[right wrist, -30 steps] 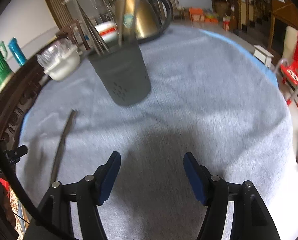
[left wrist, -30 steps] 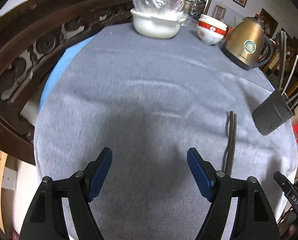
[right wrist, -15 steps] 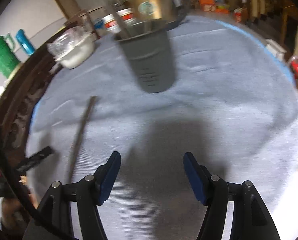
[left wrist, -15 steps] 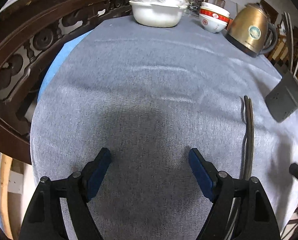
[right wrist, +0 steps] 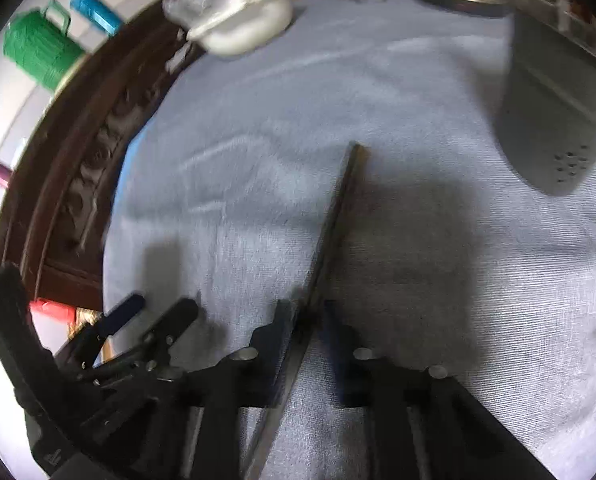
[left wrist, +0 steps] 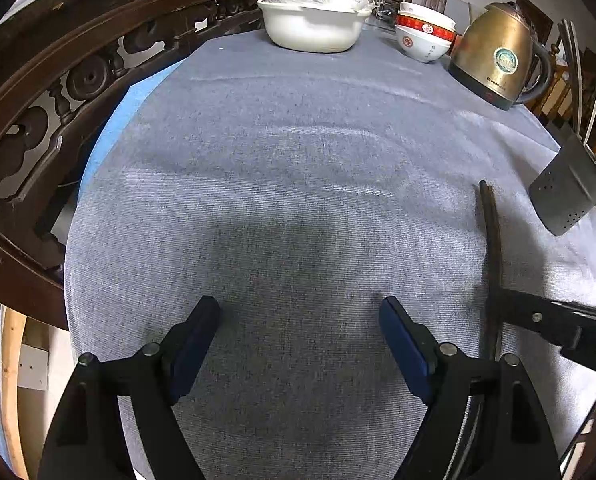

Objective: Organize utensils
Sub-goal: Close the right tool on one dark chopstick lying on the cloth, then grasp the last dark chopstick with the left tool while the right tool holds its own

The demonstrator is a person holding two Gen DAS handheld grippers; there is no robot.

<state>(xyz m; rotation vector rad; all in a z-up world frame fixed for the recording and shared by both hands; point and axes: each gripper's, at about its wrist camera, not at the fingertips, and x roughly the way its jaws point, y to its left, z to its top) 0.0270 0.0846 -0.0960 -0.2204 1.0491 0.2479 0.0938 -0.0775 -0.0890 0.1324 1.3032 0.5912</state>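
A pair of dark chopsticks [left wrist: 492, 240] lies on the grey tablecloth [left wrist: 298, 152], pointing away from me. In the right wrist view the chopsticks [right wrist: 338, 208] run between the fingers of my right gripper [right wrist: 308, 312], whose jaws are closing and look pressed on them. One of the right gripper's fingers [left wrist: 538, 316] crosses the chopsticks in the left wrist view. The grey utensil holder [left wrist: 566, 192] with several utensils stands just right of the chopsticks; in the blurred right wrist view the holder [right wrist: 558, 100] sits at the upper right. My left gripper [left wrist: 300, 320] hovers open over bare cloth, left of the chopsticks.
At the table's far side stand a white basin [left wrist: 314, 28] covered in plastic, stacked red-and-white bowls [left wrist: 422, 40] and a brass kettle [left wrist: 494, 56]. A carved wooden chair back [left wrist: 57, 92] curves along the left edge. A green jug [right wrist: 37, 52] sits beyond it.
My right gripper swept left from in front of the holder to the chopsticks and its jaws closed around them. The left gripper stayed almost still and open.
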